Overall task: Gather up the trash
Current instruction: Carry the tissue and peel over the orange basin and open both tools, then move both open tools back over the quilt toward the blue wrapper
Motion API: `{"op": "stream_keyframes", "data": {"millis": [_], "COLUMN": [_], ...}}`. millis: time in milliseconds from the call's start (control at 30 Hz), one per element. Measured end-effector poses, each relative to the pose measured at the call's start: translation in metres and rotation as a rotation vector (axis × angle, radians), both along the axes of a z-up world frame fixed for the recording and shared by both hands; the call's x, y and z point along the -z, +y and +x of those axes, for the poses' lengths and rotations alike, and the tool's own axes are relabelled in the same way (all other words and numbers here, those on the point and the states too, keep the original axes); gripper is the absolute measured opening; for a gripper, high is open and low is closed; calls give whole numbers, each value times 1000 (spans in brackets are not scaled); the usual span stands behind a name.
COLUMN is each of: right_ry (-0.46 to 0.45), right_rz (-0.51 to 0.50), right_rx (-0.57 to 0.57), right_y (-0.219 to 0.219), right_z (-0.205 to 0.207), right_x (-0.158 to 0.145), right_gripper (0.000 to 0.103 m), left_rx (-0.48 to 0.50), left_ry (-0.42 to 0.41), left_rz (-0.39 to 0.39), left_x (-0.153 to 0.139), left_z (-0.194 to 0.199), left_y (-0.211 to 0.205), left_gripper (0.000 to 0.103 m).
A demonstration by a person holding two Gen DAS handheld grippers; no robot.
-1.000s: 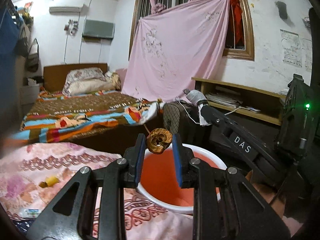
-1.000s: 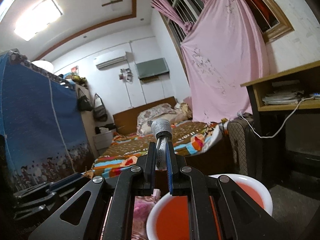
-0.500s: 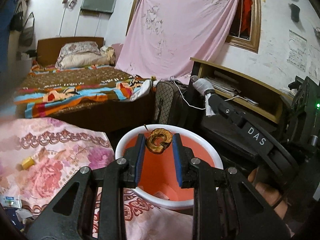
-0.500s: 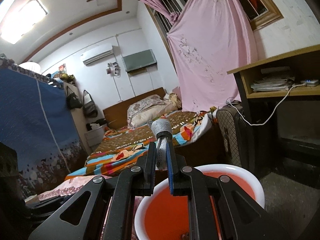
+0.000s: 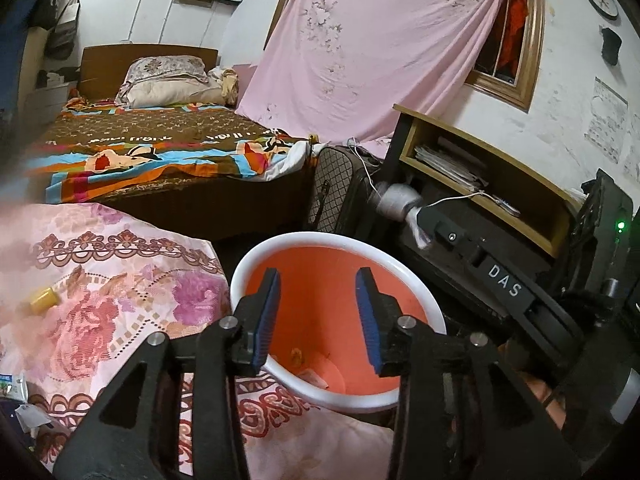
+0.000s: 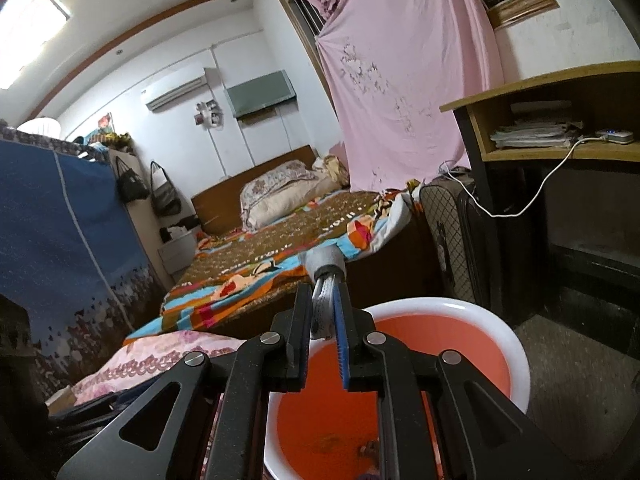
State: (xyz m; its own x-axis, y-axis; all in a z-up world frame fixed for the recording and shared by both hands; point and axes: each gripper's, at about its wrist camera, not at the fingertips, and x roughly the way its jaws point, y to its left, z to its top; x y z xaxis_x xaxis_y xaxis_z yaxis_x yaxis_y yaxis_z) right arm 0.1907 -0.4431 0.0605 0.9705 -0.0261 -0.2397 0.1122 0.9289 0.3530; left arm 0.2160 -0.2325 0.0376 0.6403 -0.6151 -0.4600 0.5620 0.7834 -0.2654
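Both grippers are built of black textured plastic: the left gripper (image 5: 318, 316) and right gripper (image 6: 324, 312) are fitted with blue ribbed pads, silver screws and triangular cut-outs; "DAS" is printed in white.

A home bedroom is shown. It is indicated by a made bed (image 5: 160, 152), pillow (image 5: 168, 80) and wall-mounted air conditioner (image 6: 176, 88).

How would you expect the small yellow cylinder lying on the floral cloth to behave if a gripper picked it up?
The yellow cylinder lies on its side, so a nudge would probably roll it, though the soft floral cloth may damp that. It looks small and probably light. Its smooth rounded sides might slip unless the pads close squarely.
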Motion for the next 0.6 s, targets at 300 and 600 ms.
{"op": "stream_keyframes", "data": {"millis": [300, 600], "right_ry": [14, -38], "right_rz": [2, -18], "right_rx": [0, -22], "right_y": [2, 16], "right_z": [2, 0], "right_x": [1, -5], "right_gripper": [24, 43], "left_rx": [-52, -188], "left_ry": [-12, -84], "left_rz": [-7, -14], "left_x": [-3, -15], "left_z": [0, -9], "left_y": [12, 45], "left_gripper": [32, 55]}}
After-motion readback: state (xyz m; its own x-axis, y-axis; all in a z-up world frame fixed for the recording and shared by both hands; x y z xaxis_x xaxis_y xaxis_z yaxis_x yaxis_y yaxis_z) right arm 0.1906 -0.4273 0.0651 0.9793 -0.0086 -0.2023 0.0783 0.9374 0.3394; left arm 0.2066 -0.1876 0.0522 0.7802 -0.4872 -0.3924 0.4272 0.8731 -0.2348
